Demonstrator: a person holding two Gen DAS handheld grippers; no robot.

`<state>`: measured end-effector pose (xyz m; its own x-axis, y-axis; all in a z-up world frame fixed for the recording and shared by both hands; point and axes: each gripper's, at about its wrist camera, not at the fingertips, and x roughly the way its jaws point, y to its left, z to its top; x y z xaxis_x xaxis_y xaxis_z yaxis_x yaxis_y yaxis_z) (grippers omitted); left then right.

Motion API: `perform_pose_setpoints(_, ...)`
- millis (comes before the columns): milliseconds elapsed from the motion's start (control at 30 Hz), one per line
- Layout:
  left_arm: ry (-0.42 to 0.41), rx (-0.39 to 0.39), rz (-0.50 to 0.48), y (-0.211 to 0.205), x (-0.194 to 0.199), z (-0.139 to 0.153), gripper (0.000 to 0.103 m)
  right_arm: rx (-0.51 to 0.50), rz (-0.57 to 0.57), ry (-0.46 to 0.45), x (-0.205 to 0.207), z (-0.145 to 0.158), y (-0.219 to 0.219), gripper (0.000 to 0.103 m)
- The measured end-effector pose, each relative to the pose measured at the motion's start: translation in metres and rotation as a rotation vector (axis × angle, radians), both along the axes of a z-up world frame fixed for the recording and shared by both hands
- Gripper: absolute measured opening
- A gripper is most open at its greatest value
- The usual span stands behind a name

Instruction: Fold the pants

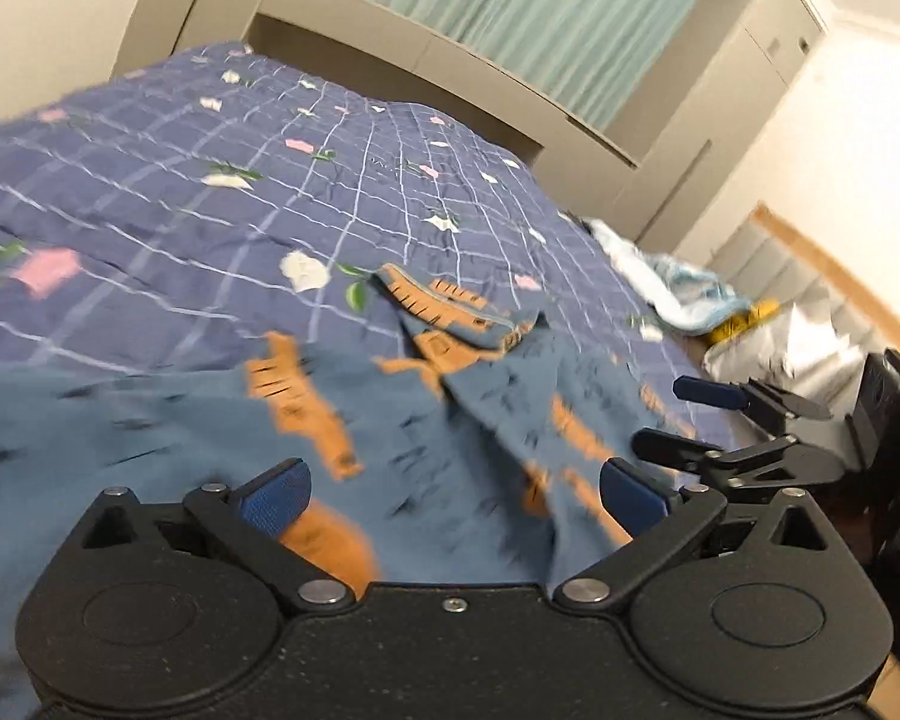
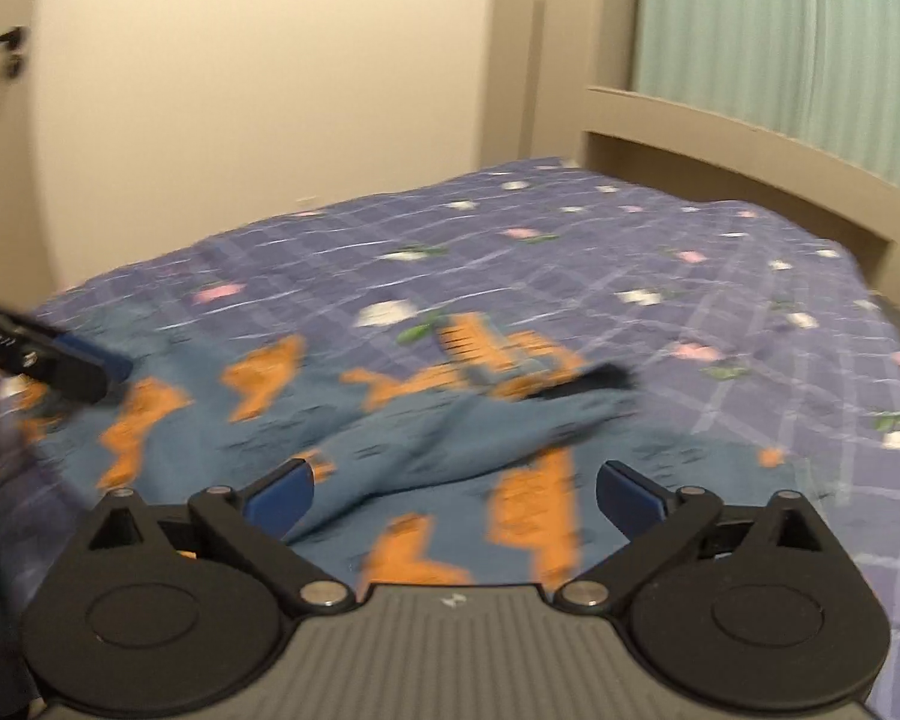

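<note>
The blue-padded fingers [image 1: 276,495] of the left gripper [image 1: 453,495] are seen spread wide with nothing pinched between them, and the fingers [image 2: 627,495] of the right gripper [image 2: 453,495] are likewise spread and empty. Both are held just above the pants [image 1: 462,420], a blue garment printed with orange shapes, which is spread in loose, rumpled folds over the near part of the bed [image 1: 150,192]. In the left wrist view the right gripper is found to the right, near the bed's side; in the right wrist view the left gripper shows at the far left over the cloth. The pants are judged to be light, thin and limp: they will sag and drape when lifted, will keep no shape, and cannot be broken, though a shallow pinch may slip off. A hold is best taken at a hem or at the banded edge [image 2: 498,354] lying farthest from the grippers, with one gripper at each corner so the cloth can be drawn taut; which edge is the waist cannot be told through the blur. Ample open bedspread is left beyond and to the left. The right side is bounded by the bed's edge, where a light blue cloth [image 1: 672,288] and a grey bag [image 1: 792,348] lie, and the headboard [image 2: 744,162] closes the far end.
</note>
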<state>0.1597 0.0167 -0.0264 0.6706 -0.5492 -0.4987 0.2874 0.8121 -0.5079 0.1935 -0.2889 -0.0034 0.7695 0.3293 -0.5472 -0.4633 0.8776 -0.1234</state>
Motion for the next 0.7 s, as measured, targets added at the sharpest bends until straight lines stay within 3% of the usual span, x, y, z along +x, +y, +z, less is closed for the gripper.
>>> perform_pose_setpoints(100, 0.048, -0.077, 0.031, -0.017, 0.024, -0.009, 0.102, -0.062, -0.018, -0.019, 0.033, 0.003, 0.000, 0.103)
perform_pose_setpoints(233, 0.105, -0.150, 0.040, -0.032, 0.043, -0.017, 0.102, -0.145, 0.041, -0.020, 0.078, 0.000, 0.011, 0.100)
perform_pose_setpoints(500, 0.164, -0.186, 0.024, -0.044, 0.048, -0.028, 0.102, -0.317, 0.165, 0.057, 0.130, -0.024, 0.051, 0.098)
perform_pose_setpoints(700, 0.181, -0.205, 0.007, -0.047, 0.052, -0.031, 0.098, -0.483, 0.046, -0.054, 0.166, -0.026, 0.054, 0.098)
